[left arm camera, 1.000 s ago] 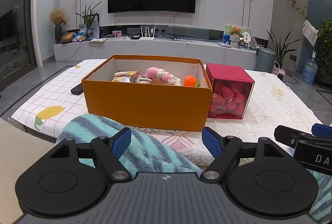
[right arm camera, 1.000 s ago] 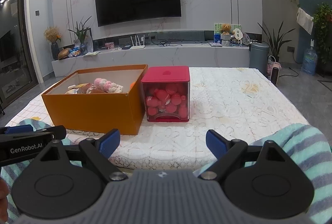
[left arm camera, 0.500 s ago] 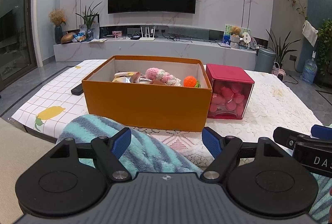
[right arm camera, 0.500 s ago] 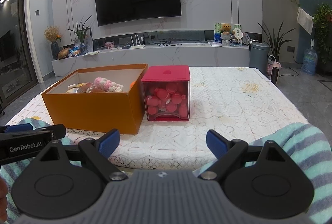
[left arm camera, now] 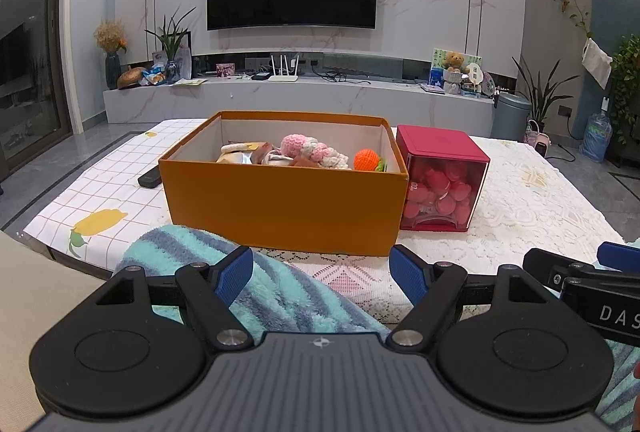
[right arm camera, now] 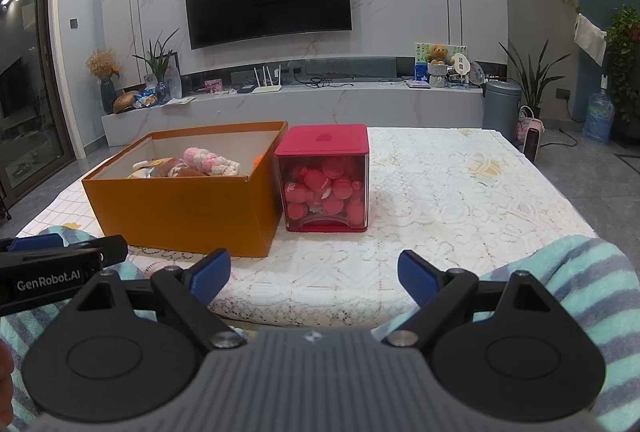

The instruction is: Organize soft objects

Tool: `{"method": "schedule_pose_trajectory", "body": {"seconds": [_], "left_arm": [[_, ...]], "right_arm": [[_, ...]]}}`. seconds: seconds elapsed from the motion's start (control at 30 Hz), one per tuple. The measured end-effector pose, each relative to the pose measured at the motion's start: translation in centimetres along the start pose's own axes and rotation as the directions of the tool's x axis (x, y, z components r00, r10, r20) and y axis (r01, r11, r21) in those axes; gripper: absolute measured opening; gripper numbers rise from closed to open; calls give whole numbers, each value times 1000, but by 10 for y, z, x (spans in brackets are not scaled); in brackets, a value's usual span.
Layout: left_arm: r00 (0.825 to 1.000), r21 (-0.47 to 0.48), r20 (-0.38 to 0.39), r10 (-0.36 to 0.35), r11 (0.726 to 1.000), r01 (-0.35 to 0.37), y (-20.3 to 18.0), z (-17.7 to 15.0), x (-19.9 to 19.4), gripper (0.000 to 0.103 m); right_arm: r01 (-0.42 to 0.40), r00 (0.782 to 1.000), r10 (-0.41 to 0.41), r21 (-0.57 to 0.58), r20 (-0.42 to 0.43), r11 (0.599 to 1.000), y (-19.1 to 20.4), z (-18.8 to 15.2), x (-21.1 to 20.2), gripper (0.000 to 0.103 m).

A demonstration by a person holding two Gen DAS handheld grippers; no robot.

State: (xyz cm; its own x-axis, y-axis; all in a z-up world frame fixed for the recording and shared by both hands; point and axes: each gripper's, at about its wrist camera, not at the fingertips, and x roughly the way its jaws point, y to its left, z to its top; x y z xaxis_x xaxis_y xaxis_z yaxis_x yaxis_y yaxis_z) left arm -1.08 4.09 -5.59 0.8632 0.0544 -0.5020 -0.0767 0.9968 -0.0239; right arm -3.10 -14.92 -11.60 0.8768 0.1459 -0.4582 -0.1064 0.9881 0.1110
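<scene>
An open orange box (left arm camera: 280,200) stands on the table and holds soft toys: a pink and white crocheted toy (left arm camera: 308,150), an orange crocheted ball (left arm camera: 366,160) and others. The box also shows in the right wrist view (right arm camera: 180,208). A red-lidded clear box (left arm camera: 440,180) of pink soft pieces stands against its right side, also in the right wrist view (right arm camera: 326,180). My left gripper (left arm camera: 321,274) is open and empty, low at the table's near edge. My right gripper (right arm camera: 314,276) is open and empty, to its right.
A lace cloth (right arm camera: 460,184) covers the table's right part, a checked cloth (left arm camera: 104,184) its left. A black remote (left arm camera: 150,177) lies left of the orange box. Striped teal fleece (left arm camera: 248,280) lies under both grippers. A TV wall and low console (left arm camera: 296,96) stand beyond.
</scene>
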Motion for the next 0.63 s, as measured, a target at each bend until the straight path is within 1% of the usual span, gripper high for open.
{"method": "schedule_pose_trajectory", "body": {"seconds": [0.63], "left_arm": [[1000,-1,1,0,1000,0,1,2,0,91]], "right_arm": [[-6,1000,6,4,-16,1000,-3,-1,3,89]]}}
